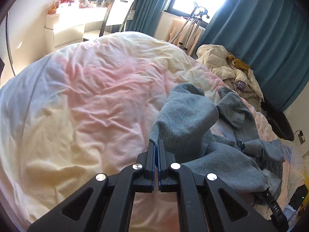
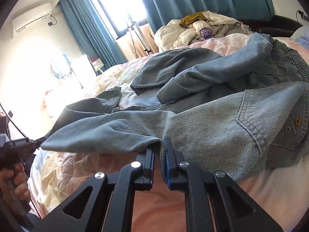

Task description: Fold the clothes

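A pair of light blue jeans (image 2: 202,123) lies crumpled across the bed, waistband and pockets at the right in the right wrist view. My right gripper (image 2: 159,147) is shut on a fold of one leg's edge and holds it above the cover. My left gripper (image 1: 156,145) is shut on the jeans (image 1: 183,116) near a leg end, which stands up from the fingers. The left gripper also shows at the far left of the right wrist view (image 2: 41,140), at the same leg's end.
A wrinkled pink and cream duvet (image 1: 92,89) covers the bed. A heap of white and mustard clothes (image 1: 231,71) lies at the far corner by teal curtains (image 1: 260,29). A chair (image 1: 117,13) and white desk stand beyond the bed.
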